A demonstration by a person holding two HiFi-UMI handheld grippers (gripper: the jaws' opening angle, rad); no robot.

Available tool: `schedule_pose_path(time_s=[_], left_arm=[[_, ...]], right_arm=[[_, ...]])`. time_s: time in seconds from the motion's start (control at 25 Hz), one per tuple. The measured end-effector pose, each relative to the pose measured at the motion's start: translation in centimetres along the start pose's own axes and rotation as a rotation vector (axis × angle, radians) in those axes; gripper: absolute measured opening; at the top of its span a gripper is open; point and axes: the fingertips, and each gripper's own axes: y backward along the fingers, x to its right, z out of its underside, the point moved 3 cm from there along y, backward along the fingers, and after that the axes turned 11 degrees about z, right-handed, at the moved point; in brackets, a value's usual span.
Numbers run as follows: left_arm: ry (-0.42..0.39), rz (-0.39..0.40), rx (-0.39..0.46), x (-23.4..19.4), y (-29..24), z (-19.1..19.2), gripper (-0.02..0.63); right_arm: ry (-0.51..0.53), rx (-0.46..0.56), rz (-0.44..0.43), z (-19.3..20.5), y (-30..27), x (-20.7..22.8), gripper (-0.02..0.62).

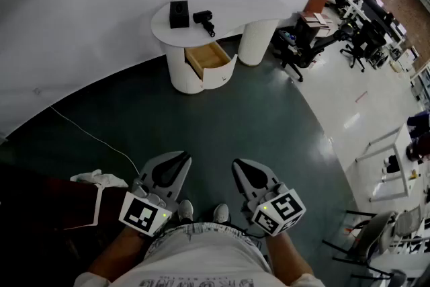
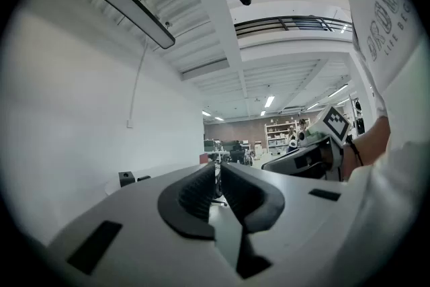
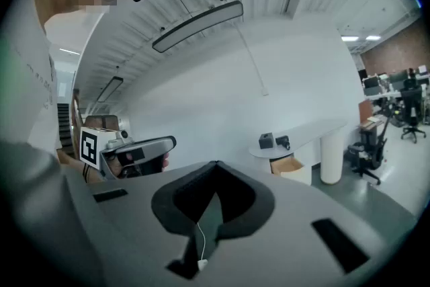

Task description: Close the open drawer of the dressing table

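Black ribbed pads [image 2: 195, 193] of the grey two-jaw left gripper [image 2: 216, 168]: drawn almost together, a thin slit between them, nothing held. It sits in the lower left of the head view [image 1: 183, 158], tips toward the frame's top. Black pads of the grey two-jaw right gripper [image 3: 215, 165]: tips meeting, nothing clamped, with a thin white cord [image 3: 200, 245] hanging in the throat behind them. It sits in the lower centre-right of the head view [image 1: 236, 163], just beside the left gripper and not touching it. Task item: open drawer [image 1: 208, 56] with a white curved front, upper centre of the head view, well apart from both grippers across a stretch of dark green floor [image 1: 222, 117]. In the right gripper view it lies right of centre [image 3: 289, 165]. It is pulled out of the left rounded pedestal toward the lower right of the frame. Only bare pale wood shows inside it. Carrier: white kidney-shaped dressing table [image 1: 222, 7] on two rounded pedestals, set against a white wall [image 1: 80, 3]. On the tabletop, at its left end: small black box [image 1: 179, 13] and, just to its right, black hair dryer [image 1: 204, 19], the two apart. Surroundings: thin white cable [image 1: 87, 134] across the floor at left; crumpled white cloth [image 1: 99, 178] at lower left; black office chairs [image 1: 302, 44] at upper right.
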Motion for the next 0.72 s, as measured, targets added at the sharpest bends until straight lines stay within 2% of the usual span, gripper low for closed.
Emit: schedule_pose_path(time_s=[0.72], left_arm=[[0.006,0.006,0.001,-0.15,-0.71,0.27,0.041]], right_arm=[[-0.001,0.004,0.018,-0.1,-0.43,0.42,0.008]])
